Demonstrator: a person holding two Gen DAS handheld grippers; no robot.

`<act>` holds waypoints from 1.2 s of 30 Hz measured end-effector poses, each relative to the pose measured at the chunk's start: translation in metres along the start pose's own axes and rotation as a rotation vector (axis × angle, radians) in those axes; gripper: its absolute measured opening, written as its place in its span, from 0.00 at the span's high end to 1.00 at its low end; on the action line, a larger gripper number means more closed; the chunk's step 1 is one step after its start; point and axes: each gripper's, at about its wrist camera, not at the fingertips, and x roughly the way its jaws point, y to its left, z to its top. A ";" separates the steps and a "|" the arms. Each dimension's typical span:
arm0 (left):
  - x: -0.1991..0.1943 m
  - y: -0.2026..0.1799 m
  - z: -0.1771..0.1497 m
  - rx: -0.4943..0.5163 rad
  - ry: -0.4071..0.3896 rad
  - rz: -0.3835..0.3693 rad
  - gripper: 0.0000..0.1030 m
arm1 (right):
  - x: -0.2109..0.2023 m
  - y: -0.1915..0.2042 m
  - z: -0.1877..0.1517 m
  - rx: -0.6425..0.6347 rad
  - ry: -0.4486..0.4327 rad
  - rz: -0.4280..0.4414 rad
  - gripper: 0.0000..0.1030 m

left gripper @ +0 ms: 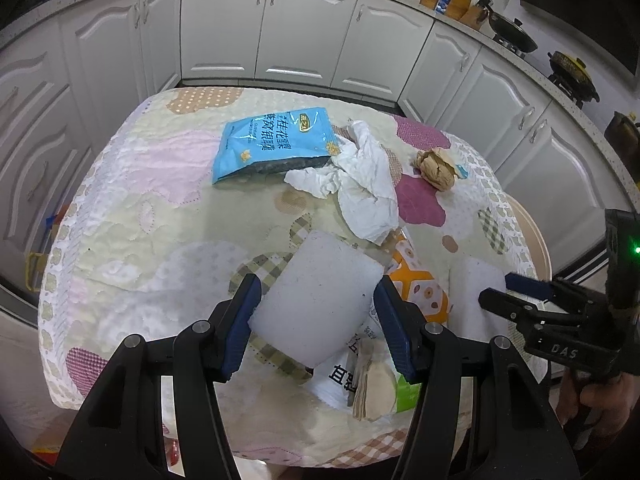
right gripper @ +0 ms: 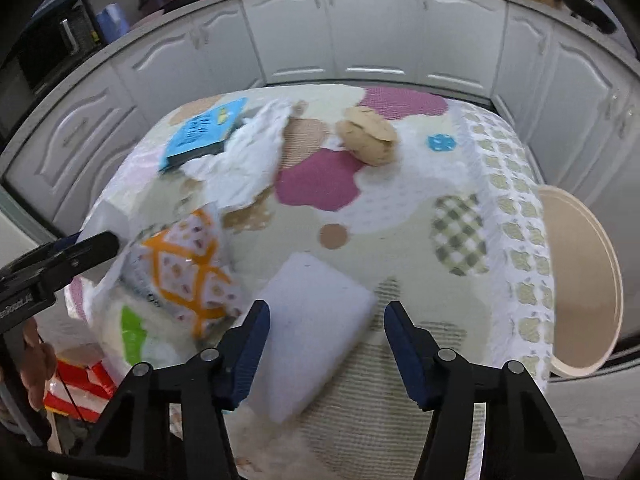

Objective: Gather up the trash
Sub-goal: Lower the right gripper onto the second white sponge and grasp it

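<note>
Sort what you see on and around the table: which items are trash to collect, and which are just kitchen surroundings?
Trash: blue snack packet; crumpled white tissue; brown paper ball; orange-patterned wrapper; two white foam blocks.

Surroundings: patchwork tablecloth; white cabinets; wok; beige stool.

We see a bright blue packet, crumpled white tissue, a tan paper ball, an orange-lattice wrapper and white foam blocks on the pastel patchwork desk cover.
</note>
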 end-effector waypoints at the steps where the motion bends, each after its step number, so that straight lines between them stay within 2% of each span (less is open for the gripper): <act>1: 0.000 0.000 0.000 0.003 0.000 0.001 0.45 | 0.001 -0.003 -0.002 0.036 0.014 0.040 0.43; 4: -0.001 -0.001 0.000 0.009 -0.005 0.007 0.45 | 0.003 0.001 -0.005 0.058 0.021 0.070 0.41; 6: -0.002 0.000 0.000 0.004 -0.009 0.009 0.45 | 0.006 0.006 -0.005 0.061 0.020 0.065 0.32; 8: -0.004 0.001 -0.001 0.001 -0.012 0.008 0.45 | 0.010 0.012 -0.005 0.046 0.013 0.039 0.31; 12: -0.006 0.004 -0.002 0.000 -0.014 0.020 0.45 | 0.011 0.022 0.002 -0.079 -0.025 -0.032 0.37; 17: -0.003 0.007 -0.003 -0.019 -0.010 0.017 0.45 | -0.001 0.010 0.013 -0.078 -0.058 -0.064 0.38; 22: 0.001 0.006 -0.004 -0.014 -0.002 0.014 0.45 | 0.013 0.006 0.004 -0.034 0.016 -0.021 0.35; 34: -0.005 0.004 -0.005 -0.009 -0.010 0.008 0.45 | 0.018 0.003 -0.001 0.001 0.022 0.002 0.34; 36: -0.004 0.003 -0.005 -0.007 -0.006 0.009 0.45 | 0.017 0.000 -0.003 0.012 0.014 0.014 0.37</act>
